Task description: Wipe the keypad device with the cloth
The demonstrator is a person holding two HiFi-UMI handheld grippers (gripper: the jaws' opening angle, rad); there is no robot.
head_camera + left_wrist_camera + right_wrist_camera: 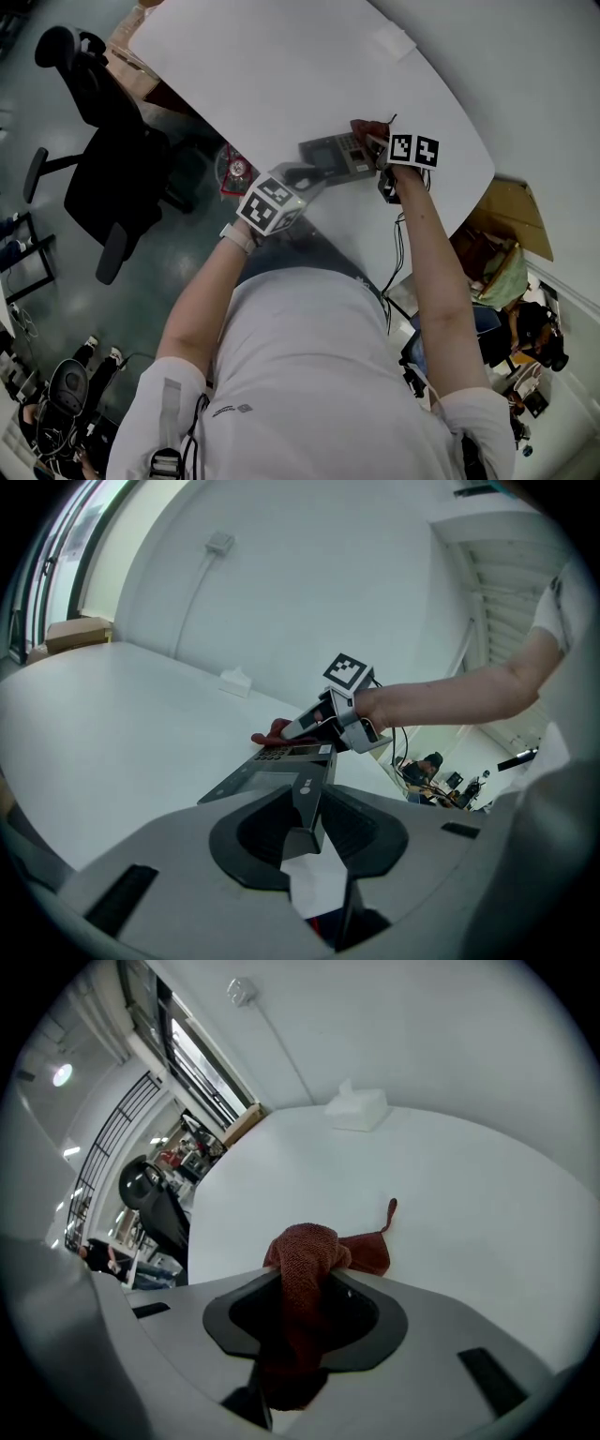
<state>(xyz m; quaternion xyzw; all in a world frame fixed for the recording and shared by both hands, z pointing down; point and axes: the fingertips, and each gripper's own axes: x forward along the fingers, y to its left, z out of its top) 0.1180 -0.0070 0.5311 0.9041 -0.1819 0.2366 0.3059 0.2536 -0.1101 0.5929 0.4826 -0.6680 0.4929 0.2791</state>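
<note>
1. Two grippers meet at one device point(333, 155). Nearest the person is the left gripper point(307, 176), reaching out over the front of the table point(281, 66). Its own view shows the jaws standing wide with the device's near end between them, apparently clamped on it to steady it.
2. One long axis matters here. The device lies near the table's front edge and runs away from the left gripper toward the right one, with the screen at the nearer part and the keypad at the far end.
3. At that far end the right gripper point(377, 142) points downward. Its jaws are pinched tight on a bunched red cloth point(307, 1258), which fills the gap and spills out past the tips.
4. Seen from the left gripper view, the cloth touches the device's far end just beside the keypad. Whether it rests on the keys or on the table just past them I cannot tell. The right gripper view shows only white table beyond the cloth.
5. The right gripper is nearer the keypad and is the only one holding cloth. The stroke probably calls for dragging the cloth back along the long axis toward the left gripper, over the keys and then the screen.
6. Farthest off, a white block point(392, 42) sits well apart from all this.
</note>
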